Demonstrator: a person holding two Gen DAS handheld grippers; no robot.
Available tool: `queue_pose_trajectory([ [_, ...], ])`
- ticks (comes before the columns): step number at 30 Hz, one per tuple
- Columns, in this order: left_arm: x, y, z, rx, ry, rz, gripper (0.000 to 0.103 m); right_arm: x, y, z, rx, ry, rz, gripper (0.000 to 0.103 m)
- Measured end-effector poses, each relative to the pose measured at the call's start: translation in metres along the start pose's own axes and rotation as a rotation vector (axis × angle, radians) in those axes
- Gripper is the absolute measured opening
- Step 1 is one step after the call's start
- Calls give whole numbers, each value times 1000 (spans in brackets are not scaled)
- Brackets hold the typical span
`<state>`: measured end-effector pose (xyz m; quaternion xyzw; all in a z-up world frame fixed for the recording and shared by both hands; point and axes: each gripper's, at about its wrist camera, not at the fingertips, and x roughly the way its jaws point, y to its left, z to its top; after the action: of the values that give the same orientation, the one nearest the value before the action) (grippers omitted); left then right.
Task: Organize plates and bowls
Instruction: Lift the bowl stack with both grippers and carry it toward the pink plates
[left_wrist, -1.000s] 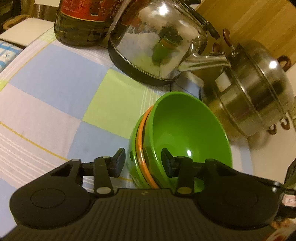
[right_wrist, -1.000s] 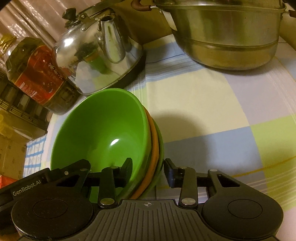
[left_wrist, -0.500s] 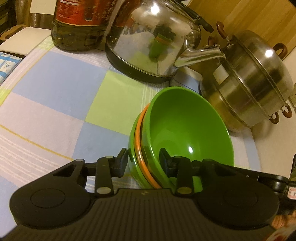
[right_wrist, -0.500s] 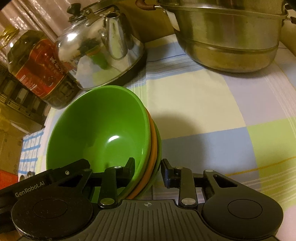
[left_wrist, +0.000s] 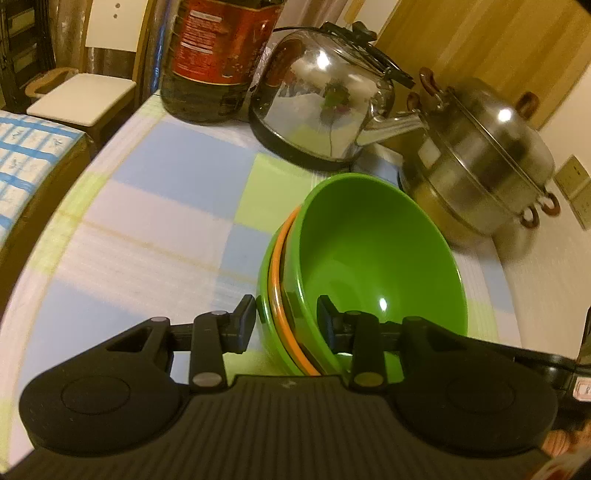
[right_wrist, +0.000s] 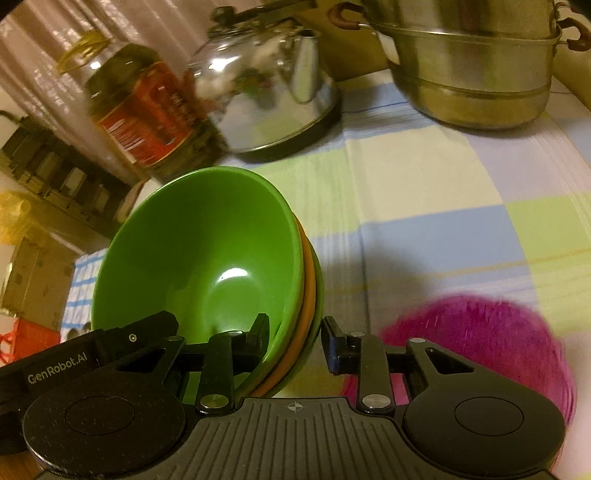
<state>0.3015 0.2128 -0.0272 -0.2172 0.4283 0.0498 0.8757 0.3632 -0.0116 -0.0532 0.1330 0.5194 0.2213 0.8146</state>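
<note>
So there's a stack of three nested bowls (left_wrist: 369, 266): a green one on top, an orange one in the middle showing just its rim, and another green one at the bottom. It sits tilted and looks lifted clear of the checked tablecloth (left_wrist: 147, 206), with a shadow on the cloth beside it in the right wrist view. Both grippers have it, one on each side of the rim. The left gripper (left_wrist: 286, 323) is clamped across all three rims at the stack's near left edge, one finger outside the bottom bowl and the other inside the top one. The right gripper (right_wrist: 295, 341) straddles the opposite edge the same way, but its outer finger shows a sliver of gap from the bottom bowl, so I can't tell if it's really pinching. Low right in the right wrist view there's one magenta bowl or plate (right_wrist: 491, 350), too motion-blurred to say which. At the far side of the table stand three things in a row: one oil bottle with a red label (left_wrist: 218, 55) on the left, one shiny steel kettle (left_wrist: 325, 99) in the middle, and one lidded steel steamer pot (left_wrist: 476, 155) on the right.
</note>
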Motion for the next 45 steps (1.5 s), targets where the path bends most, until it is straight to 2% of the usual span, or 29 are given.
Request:
queue_pose_trajectory([
  [6, -49, 6, -44, 4, -7, 15, 31, -36, 20, -49, -8, -18, 0, 30],
  [11, -83, 4, -84, 20, -15, 21, 31, -67, 23, -94, 32, -26, 7, 30],
  [16, -107, -2, -125, 42, -7, 25, 31, -94, 22, -138, 28, -22, 0, 30],
  [22, -119, -15, -171, 52, 28, -8, 31, -123, 4, -180, 28, -27, -34, 29],
  [31, -127, -54, -220, 107, 63, -38, 31, -166, -34, -219, 53, -50, -80, 29],
  [45, -112, -102, -233, 172, 109, -89, 31, -205, -85, -230, 109, -87, -123, 29],
])
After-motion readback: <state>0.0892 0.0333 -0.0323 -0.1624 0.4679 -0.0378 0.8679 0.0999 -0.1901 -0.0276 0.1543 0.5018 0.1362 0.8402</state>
